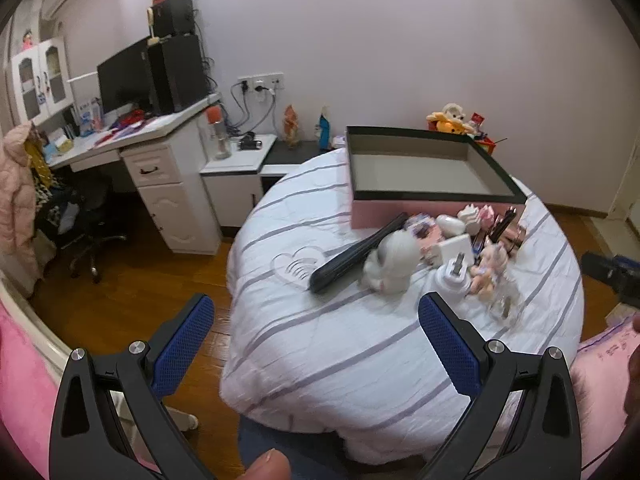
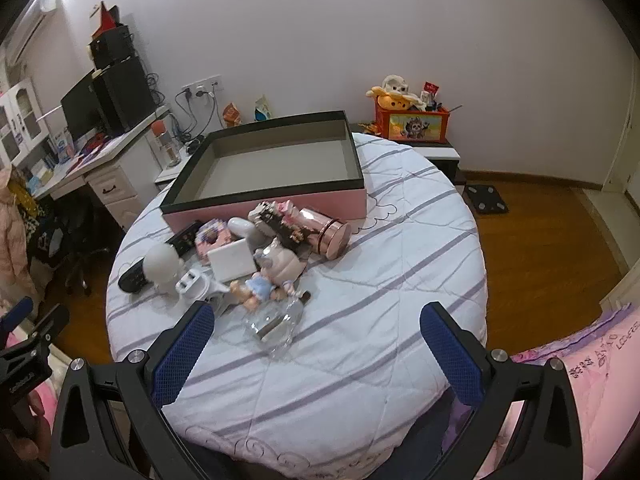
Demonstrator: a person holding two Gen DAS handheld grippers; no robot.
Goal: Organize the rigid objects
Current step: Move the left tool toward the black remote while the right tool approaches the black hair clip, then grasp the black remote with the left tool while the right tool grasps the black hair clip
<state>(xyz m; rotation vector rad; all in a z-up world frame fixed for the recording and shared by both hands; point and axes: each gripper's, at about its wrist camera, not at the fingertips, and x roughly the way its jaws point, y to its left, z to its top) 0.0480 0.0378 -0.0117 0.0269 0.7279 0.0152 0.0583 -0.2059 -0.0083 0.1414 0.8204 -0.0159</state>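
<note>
A pink box with a black rim (image 2: 280, 200) (image 1: 400, 214) stands open and empty at the far side of a round striped table (image 2: 360, 300) (image 1: 320, 340). In front of it lies a heap of small items: a white figurine (image 2: 162, 266) (image 1: 394, 260), a white square block (image 2: 232, 260), a rose-gold tin (image 2: 326, 234), a little doll (image 2: 256, 290), a clear bottle (image 2: 276, 326) and a black flat case (image 1: 352, 258). My left gripper (image 1: 316, 342) is open and empty, short of the heap. My right gripper (image 2: 316, 346) is open and empty, just before the bottle.
A desk with monitor and speakers (image 1: 132, 120) and an office chair (image 1: 88, 216) stand at the left. A toy box (image 2: 412, 120) sits behind the table. Wooden floor (image 2: 540, 240) surrounds the table. Pink bedding (image 2: 580, 380) lies at the near right.
</note>
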